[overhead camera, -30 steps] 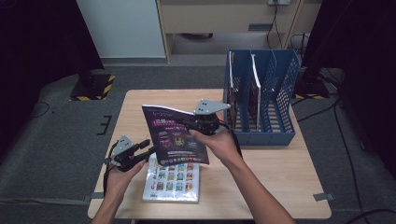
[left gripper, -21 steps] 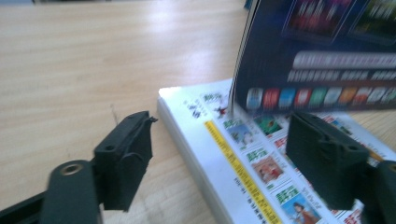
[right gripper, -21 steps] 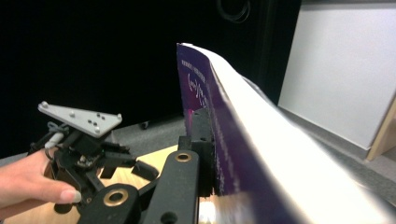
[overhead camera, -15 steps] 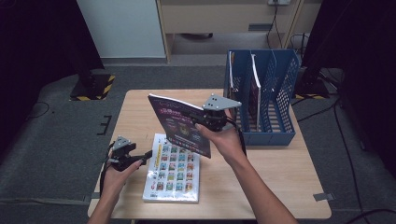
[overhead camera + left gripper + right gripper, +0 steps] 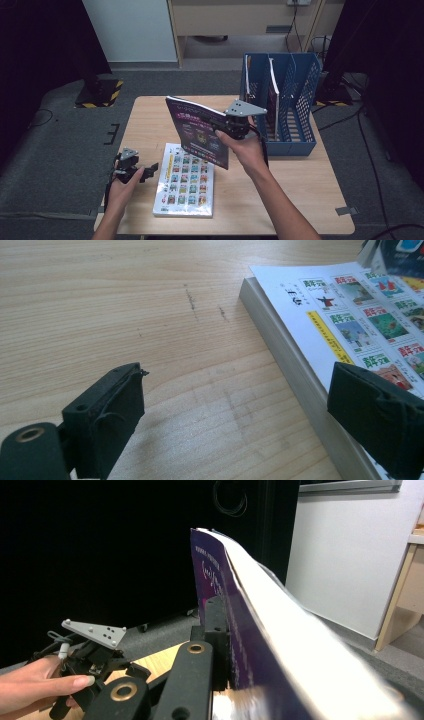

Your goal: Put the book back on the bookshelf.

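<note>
A purple magazine point(image 5: 196, 131) stands nearly upright in the air above the table, its pages fanning at the top. My right gripper point(image 5: 218, 126) is shut on its right edge; in the right gripper view one jaw presses the purple cover point(image 5: 212, 575). A white book point(image 5: 186, 179) with rows of small coloured pictures lies flat near the table's front. My left gripper point(image 5: 148, 170) hovers low beside its left edge. Its jaws have just been opening and stand wide apart point(image 5: 240, 390), one over bare wood, one over the book's cover point(image 5: 360, 325), pressing on nothing.
A blue slotted file rack point(image 5: 300, 146) stands at the table's right rear with a couple of thin books point(image 5: 272, 92) upright in it. The wooden table point(image 5: 150, 120) is bare at its left rear. Dark floor and cables surround it.
My left gripper has let go of the magazine's lower corner, opened and dropped to the table beside the white book. The right gripper has swung the magazine up and to the right.
</note>
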A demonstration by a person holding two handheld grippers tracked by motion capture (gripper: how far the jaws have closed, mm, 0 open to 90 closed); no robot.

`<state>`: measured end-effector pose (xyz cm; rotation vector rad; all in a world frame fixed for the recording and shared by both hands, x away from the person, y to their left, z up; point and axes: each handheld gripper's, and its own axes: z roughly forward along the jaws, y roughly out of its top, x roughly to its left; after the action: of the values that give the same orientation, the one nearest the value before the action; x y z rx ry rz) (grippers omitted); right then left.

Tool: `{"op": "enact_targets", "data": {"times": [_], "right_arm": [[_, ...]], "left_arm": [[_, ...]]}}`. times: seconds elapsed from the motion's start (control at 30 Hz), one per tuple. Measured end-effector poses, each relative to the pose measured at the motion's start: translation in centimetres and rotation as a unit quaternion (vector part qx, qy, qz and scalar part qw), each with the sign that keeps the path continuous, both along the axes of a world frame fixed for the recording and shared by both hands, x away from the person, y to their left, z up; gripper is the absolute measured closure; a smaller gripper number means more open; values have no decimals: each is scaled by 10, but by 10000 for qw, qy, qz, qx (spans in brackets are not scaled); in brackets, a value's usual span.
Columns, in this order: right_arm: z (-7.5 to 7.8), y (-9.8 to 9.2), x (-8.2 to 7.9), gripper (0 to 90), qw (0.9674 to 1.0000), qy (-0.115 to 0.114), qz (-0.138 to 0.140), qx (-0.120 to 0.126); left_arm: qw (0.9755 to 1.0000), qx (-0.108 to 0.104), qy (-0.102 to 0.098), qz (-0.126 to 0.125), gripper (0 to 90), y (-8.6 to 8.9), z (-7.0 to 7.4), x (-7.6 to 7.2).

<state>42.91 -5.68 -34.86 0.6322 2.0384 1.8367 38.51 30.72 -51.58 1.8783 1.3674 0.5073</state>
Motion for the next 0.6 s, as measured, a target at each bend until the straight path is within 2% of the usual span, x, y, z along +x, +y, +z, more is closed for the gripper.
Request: {"op": "enact_targets", "data": {"times": [0.17, 0.33, 0.6], "right_arm": [[1, -7, -1, 838, 10000, -20, -57, 17], [0, -16, -4, 838, 9999, -20, -102, 63], [-1, -34, -10, 838, 9997, -16, -203, 145]], "left_arm": [[9999, 94, 14, 143, 69, 3, -2, 1], [9993, 216, 142, 269, 65, 5, -7, 2], [9985, 359, 233, 328, 65, 7, -11, 3]]}}
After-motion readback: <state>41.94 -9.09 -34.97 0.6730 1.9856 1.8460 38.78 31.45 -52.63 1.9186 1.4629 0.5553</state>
